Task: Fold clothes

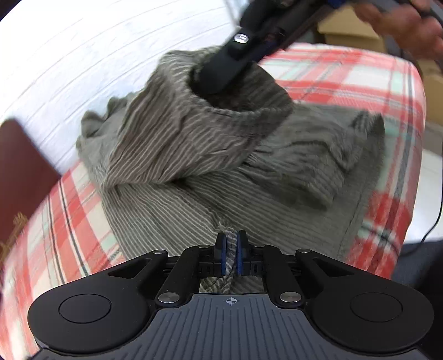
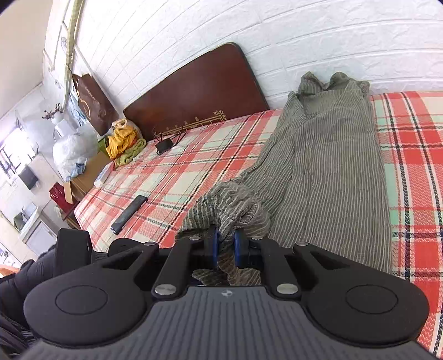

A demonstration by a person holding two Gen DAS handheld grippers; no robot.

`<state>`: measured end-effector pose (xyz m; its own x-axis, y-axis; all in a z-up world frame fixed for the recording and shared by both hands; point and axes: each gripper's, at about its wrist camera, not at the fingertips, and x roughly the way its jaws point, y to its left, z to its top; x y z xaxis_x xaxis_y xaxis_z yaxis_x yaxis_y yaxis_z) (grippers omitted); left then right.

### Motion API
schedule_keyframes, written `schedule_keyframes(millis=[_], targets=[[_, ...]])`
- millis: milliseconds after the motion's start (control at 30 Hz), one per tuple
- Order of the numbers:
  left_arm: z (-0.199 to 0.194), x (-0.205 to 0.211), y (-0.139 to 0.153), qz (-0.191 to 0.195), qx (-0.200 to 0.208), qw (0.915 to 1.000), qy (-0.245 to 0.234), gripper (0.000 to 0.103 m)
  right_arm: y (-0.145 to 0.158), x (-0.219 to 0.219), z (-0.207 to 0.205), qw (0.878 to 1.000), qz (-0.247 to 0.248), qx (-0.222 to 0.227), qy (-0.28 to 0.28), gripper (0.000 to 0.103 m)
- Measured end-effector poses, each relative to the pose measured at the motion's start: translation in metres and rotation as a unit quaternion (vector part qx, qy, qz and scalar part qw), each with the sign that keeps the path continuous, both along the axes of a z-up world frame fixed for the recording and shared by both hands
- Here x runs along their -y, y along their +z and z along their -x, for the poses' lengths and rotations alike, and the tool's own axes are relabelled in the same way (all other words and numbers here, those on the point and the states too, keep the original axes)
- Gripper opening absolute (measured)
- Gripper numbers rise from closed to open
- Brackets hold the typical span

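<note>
Left wrist view: left gripper [image 1: 229,249] has its fingers drawn narrow on a pinch of the striped grey garment [image 1: 193,155], near a seam low in the frame. The hold looks meant to anchor this end while the other end is carried. Garment lies rumpled on the plaid bedspread [image 1: 83,221], its far end bunched against the white brick wall [image 1: 83,55]. The right gripper [image 1: 221,72] shows from outside, tip buried in a raised, open cuff of the cloth; from here I cannot tell how its fingers stand. A bare hand [image 1: 404,25] shows at top right.

Right wrist view: right gripper [image 2: 225,243] fingers sit narrow with a gathered fold of the same garment [image 2: 326,166] between the blue pads [image 2: 214,246]. The cloth runs away long and fairly flat toward the wall [image 2: 304,33], beside the headboard [image 2: 193,88]. Lifting the near end probably serves to bring it over the rest: a first fold, judged just begun. A remote [image 2: 128,213] and a pile of yellow and green cloth [image 2: 124,144] lie well apart from it.
</note>
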<state>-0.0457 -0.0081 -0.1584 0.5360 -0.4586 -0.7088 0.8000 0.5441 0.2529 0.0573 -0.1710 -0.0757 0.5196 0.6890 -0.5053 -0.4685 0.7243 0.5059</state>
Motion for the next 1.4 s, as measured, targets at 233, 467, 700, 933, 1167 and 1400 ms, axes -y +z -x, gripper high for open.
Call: schedule_keyframes(millis=[233,467,700,933,1167,1400], targets=[[-0.001,0.001,0.017,0.058,-0.025,0.998,0.002,0.001,0.004,0.006,0.001,1.0,-0.022,0.005,-0.006,0.013],[0.007,0.018,-0.013,0.034,-0.041,0.9984,-0.021,0.002,0.006,0.006,0.003,0.999,-0.031,0.005,0.002,0.013],[0.006,0.009,-0.003,0.071,-0.067,0.9949,-0.026,0.001,0.011,0.001,0.005,0.999,-0.029,0.013,0.015,0.014],[0.017,0.003,-0.009,0.08,-0.076,0.9932,-0.038,0.025,0.01,-0.01,0.008,0.999,-0.019,0.014,0.033,0.015],[0.021,-0.014,0.014,0.069,0.01,0.9975,0.013,0.061,0.015,-0.014,0.01,0.999,-0.018,0.026,0.033,0.015],[-0.025,0.012,0.013,0.083,0.033,0.9894,0.114,0.064,0.04,0.011,-0.002,0.997,-0.04,0.059,-0.011,0.014]])
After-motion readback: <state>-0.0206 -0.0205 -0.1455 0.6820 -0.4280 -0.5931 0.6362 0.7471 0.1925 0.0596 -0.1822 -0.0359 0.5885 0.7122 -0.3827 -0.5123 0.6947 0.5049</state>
